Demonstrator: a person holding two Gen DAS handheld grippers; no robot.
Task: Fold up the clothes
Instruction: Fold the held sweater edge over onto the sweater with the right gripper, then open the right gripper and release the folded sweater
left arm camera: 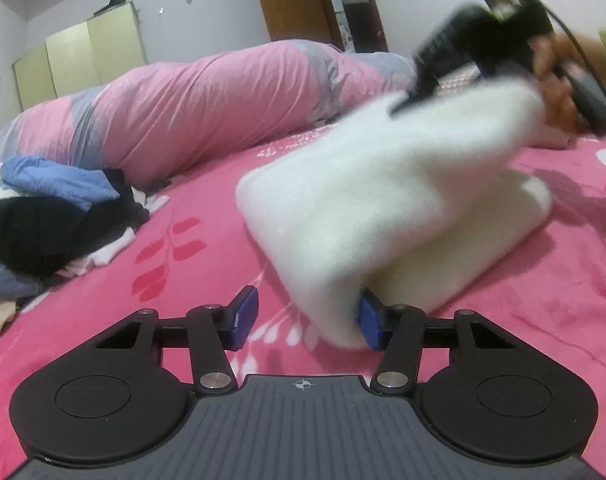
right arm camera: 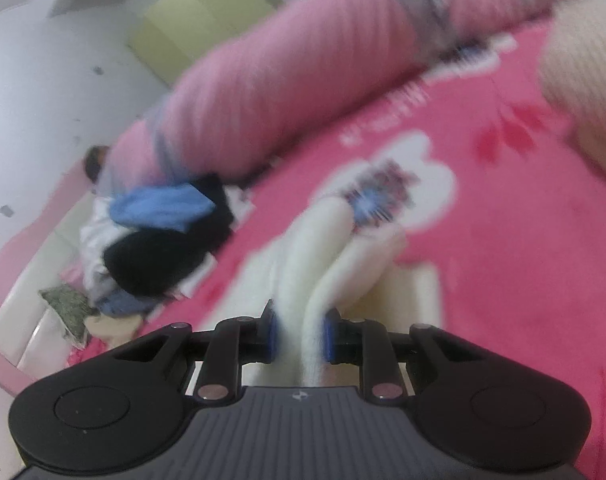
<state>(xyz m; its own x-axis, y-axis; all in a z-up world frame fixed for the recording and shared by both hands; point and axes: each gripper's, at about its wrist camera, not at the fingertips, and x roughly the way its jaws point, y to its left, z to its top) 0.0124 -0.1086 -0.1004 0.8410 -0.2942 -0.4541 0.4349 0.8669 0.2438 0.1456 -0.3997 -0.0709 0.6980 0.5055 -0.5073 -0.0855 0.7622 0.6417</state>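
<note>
Fleecy cream garment [left arm camera: 383, 200] drapes thickly; right gripper [right arm camera: 299, 334] fingers clamp its edge, left gripper [left arm camera: 303, 320] fingers spread apart.

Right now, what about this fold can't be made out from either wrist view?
- White garment, left wrist view: motion blur hides what kind of clothing it is.
- Left gripper: open, but the cloth covers its right pad, so contact is unclear.
- Clothes pile, right wrist view: blur merges the items.
- Right gripper: shut on the cloth, layers uncountable.

White fleecy garment [left arm camera: 383, 200], half-folded, lifted over bed
</note>
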